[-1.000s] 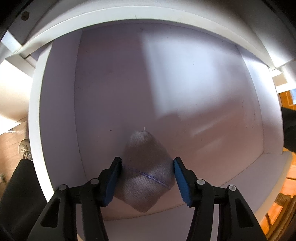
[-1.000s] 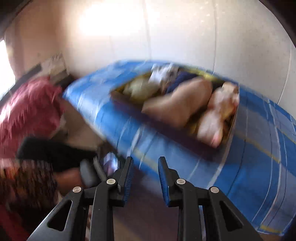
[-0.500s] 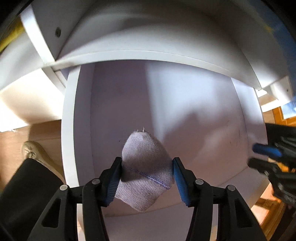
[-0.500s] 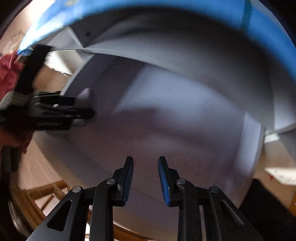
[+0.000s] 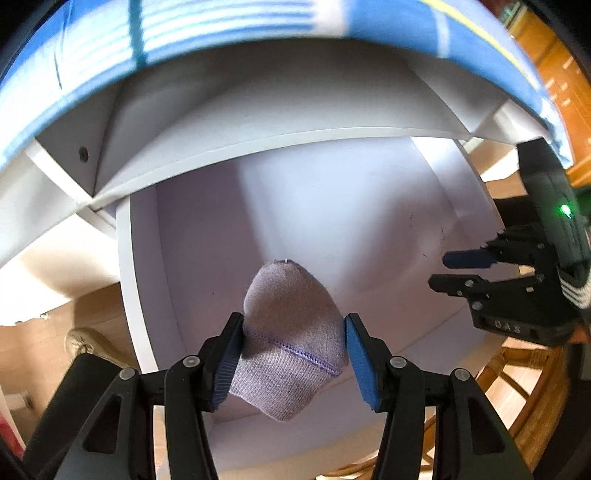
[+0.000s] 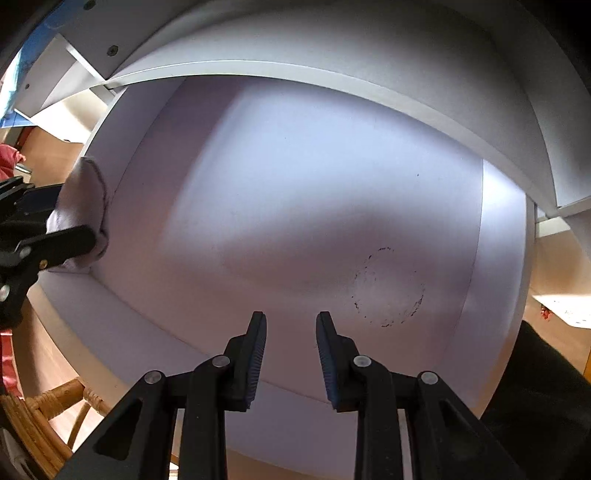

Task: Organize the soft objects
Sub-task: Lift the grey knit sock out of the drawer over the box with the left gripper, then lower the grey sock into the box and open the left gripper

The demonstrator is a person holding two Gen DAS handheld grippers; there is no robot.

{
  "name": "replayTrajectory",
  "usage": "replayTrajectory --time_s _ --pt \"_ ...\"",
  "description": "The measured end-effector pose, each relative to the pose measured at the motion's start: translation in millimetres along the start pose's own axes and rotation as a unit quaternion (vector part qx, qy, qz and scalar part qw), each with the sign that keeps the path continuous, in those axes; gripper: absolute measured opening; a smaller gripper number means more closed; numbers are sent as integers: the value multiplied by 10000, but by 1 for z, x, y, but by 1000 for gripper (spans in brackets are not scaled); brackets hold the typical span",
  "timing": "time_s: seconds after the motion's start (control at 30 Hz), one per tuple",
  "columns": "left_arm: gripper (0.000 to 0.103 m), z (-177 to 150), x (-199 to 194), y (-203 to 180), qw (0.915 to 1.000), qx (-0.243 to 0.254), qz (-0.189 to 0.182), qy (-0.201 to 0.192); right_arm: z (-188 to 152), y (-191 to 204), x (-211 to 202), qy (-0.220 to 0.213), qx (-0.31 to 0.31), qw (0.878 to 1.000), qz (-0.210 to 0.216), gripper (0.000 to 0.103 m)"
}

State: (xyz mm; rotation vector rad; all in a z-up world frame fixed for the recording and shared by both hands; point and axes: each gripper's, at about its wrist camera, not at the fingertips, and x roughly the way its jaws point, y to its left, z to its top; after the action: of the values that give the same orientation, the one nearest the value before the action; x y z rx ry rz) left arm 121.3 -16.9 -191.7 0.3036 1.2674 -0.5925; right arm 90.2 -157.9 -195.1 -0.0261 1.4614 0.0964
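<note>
A grey sock with a purple stitched seam is pinched between the blue pads of my left gripper, which is shut on it above a white open drawer. The sock hangs over the drawer's left part, clear of its floor. My right gripper points down into the same drawer, its jaws standing a little apart with nothing between them. It also shows at the right of the left wrist view as the right gripper. The right wrist view catches the left gripper and the sock at its left edge.
A white shelf board overhangs the drawer, with a blue striped cloth draped above it. A ring-shaped dark mark lies on the drawer floor. A wicker chair stands on the wooden floor beside the drawer, and a shoe lies left.
My left gripper has risen with the sock, so the drawer looks farther below. My right gripper swung from facing the bed down over the drawer and now appears in the left view.
</note>
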Motion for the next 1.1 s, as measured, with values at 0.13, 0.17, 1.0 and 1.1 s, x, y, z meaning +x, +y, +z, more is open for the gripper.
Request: replayTrajectory --time_s 0.13,0.17,1.0,1.1 --pt "55 -3 -14 -3 9998 161 -101 -93 0 4 -2 -12 44 10000 42 27" --pt "55 -2 -16 -6 9996 201 -139 -132 1 3 -3 -14 57 10000 45 28" --pt "55 17 -173 -20 9911 646 -418 -1086 7 -15 3 280 277 9992 114 28" --pt "55 32 -203 -18 9881 544 -492 -1355 10 -17 6 321 324 9988 147 28"
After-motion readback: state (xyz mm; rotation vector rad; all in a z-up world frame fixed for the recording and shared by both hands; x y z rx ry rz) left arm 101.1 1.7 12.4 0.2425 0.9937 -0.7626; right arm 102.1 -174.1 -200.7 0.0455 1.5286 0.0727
